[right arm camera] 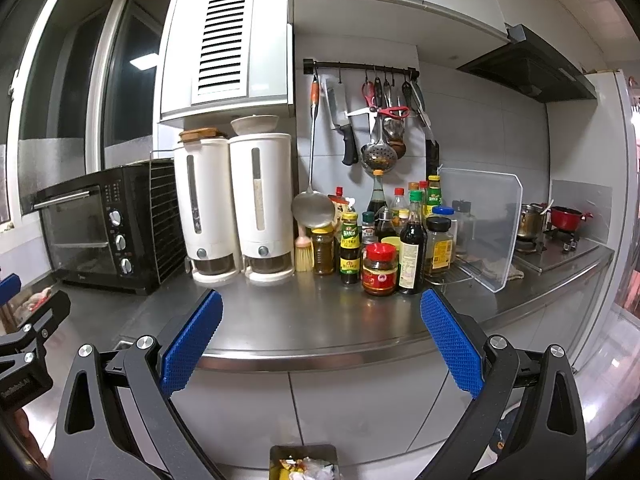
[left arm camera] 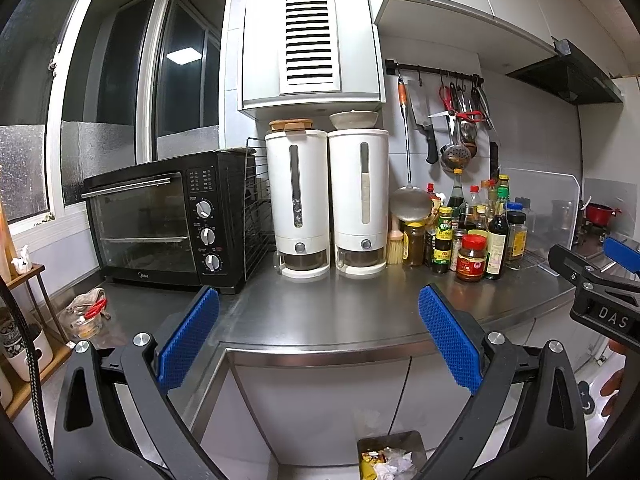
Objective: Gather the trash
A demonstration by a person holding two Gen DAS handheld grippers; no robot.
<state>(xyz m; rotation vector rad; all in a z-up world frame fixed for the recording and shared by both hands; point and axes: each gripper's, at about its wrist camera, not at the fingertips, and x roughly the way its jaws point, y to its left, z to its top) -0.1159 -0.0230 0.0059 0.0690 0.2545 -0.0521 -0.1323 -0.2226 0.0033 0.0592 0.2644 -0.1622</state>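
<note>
both my grippers, left [left arm camera: 319, 336] and right [right arm camera: 321, 340], have fingers spread wide, nothing in them. the trash bin [left arm camera: 390, 446] sits on the floor below the tabletop [left arm camera: 320, 312], already holding crumpled wrappers. only loose trash i spot is a crumpled bag [left arm camera: 86, 312] far left on the tabletop, so my left's closer i reckon.

Bright, even ceiling light is glaring off the steel table [left arm camera: 332, 312] and reflecting in the dark window [left arm camera: 182, 56], while fisheye distortion is bending and darkening both views' edges, leaving the centres sharp.
</note>
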